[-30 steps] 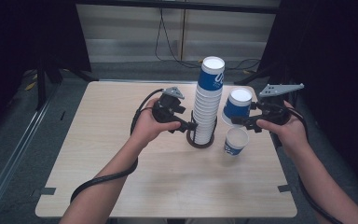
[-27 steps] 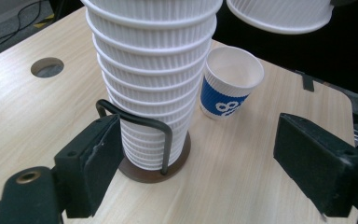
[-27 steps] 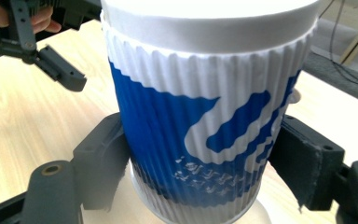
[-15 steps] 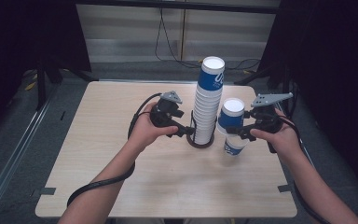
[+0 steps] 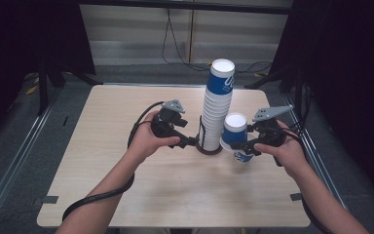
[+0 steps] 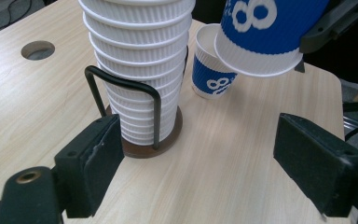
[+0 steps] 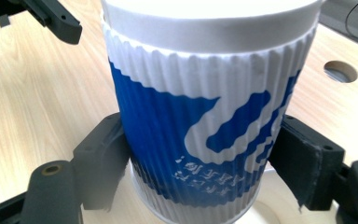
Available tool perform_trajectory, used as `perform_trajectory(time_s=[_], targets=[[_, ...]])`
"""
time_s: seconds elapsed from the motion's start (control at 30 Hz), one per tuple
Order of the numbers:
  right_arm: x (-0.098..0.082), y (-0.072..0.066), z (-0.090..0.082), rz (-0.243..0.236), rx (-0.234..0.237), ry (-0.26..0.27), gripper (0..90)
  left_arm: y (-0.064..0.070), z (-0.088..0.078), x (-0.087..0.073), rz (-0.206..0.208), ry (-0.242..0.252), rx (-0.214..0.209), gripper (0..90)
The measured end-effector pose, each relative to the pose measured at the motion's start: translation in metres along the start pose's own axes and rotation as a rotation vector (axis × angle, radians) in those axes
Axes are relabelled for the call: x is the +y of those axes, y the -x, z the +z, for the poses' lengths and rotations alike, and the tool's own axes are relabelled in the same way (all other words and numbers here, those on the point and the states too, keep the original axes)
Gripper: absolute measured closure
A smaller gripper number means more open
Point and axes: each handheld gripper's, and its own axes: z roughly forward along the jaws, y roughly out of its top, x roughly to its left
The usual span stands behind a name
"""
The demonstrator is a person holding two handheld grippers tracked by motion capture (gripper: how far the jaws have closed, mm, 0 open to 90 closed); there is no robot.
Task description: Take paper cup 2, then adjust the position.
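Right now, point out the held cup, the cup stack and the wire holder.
held cup (image 7: 191, 121), right gripper view, on its blue ribbed side.
cup stack (image 5: 217, 112), high view, on its white ribs.
wire holder (image 6: 156, 114), left gripper view, on its upright rod.

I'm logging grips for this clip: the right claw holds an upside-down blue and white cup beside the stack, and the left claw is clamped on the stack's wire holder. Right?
Not quite. The left claw is open and holds nothing: in the left gripper view its jaws stand apart, short of the wire holder. The right claw does hold the upside-down cup beside the stack.
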Motion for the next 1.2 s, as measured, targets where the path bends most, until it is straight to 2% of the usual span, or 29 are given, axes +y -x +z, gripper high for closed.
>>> perform_trajectory(time_s=[0.13, 0.43, 0.53, 0.6, 0.7, 0.97, 1.2], targets=[[-0.002, -0.003, 0.003, -0.007, 0.005, -0.011, 23.2, 0.001, 0.0, 0.0, 0.006, -0.009, -0.01, 15.9], [-0.007, -0.007, 0.003, -0.008, 0.006, -0.023, 23.2, 0.009, 0.0, -0.001, 0.014, 0.005, -0.027, 15.9], [-0.009, -0.009, 0.004, -0.007, 0.009, -0.029, 23.2, 0.011, -0.002, 0.002, 0.024, -0.013, -0.031, 15.9], [-0.01, -0.01, 0.006, -0.013, 0.017, -0.032, 23.2, 0.013, -0.003, 0.002, 0.026, -0.001, -0.037, 15.9], [-0.012, -0.01, 0.009, -0.01, 0.022, -0.031, 23.2, 0.014, -0.003, 0.001, 0.032, 0.002, -0.053, 15.9], [-0.018, -0.01, 0.022, 0.003, 0.047, -0.052, 23.2, 0.013, 0.0, -0.004, 0.035, -0.014, -0.057, 15.9], [-0.016, -0.012, 0.03, -0.008, 0.064, -0.09, 23.2, 0.018, -0.003, -0.007, 0.042, -0.006, -0.067, 15.9]])
